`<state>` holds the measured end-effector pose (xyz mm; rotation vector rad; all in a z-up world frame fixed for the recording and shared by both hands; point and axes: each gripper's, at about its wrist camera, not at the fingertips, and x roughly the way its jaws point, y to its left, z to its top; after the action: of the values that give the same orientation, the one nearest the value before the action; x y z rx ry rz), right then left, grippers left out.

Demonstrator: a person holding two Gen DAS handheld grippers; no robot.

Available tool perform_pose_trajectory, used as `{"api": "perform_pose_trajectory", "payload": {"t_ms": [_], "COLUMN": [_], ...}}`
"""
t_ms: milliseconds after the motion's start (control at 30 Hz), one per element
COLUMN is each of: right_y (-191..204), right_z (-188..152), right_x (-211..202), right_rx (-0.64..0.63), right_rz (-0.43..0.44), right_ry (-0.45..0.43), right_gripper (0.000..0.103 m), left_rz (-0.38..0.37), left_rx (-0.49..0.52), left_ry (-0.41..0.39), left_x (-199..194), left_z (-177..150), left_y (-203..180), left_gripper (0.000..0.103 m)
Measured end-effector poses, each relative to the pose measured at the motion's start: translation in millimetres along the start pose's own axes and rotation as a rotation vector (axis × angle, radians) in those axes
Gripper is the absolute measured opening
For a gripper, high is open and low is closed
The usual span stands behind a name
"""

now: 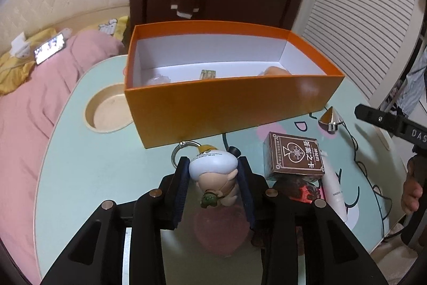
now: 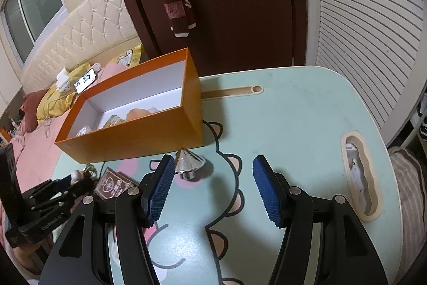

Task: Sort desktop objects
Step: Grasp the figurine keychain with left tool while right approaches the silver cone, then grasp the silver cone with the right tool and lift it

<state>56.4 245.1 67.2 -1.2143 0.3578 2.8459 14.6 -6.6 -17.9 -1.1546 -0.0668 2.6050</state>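
Observation:
My left gripper (image 1: 213, 164) is shut on a small doll keychain (image 1: 214, 170) with a white cap and a metal ring, held just above the table in front of the orange box (image 1: 226, 103). The box is open and holds a few small items. A brown card box (image 1: 292, 155), a silver cone (image 1: 331, 119) and a white tube (image 1: 333, 191) lie to the right. My right gripper (image 2: 212, 172) is open and empty above the table, just right of the silver cone (image 2: 188, 163). The orange box (image 2: 133, 132) stands to its left.
The mint table (image 1: 93, 164) has a round cup recess (image 1: 106, 111) at the left and a long cutout (image 2: 360, 178) at the right. A black cable (image 1: 357, 151) runs across the table. A pink bed (image 1: 40, 98) lies to the left, a door behind.

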Motion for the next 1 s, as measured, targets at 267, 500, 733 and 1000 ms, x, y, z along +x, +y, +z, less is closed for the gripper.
{"api": "perform_pose_trajectory", "payload": {"t_ms": [267,500,733,1000], "right_y": [-7,8,32,37], "right_z": [-1,3,2,-1], "right_x": [10,25,43,47], "right_rx": [0.014,-0.044,-0.147,-0.217], "right_rz": [-0.009,0.008,-0.02,-0.063], "right_ry": [0.03,0.072,0.089,0.074], "right_gripper": [0.062,0.062,0.062,0.038], "left_rz": [-0.005,0.07,0.077,0.073], "left_rx": [-0.05,-0.132,-0.19,-0.178], "left_ry": [-0.071,-0.119,-0.082,-0.083], "left_x": [-18,-37,-27,-16], "left_z": [0,-3,-19,-27], "left_y": [9,38,55,47], "left_gripper": [0.034,0.034,0.034,0.034]}}
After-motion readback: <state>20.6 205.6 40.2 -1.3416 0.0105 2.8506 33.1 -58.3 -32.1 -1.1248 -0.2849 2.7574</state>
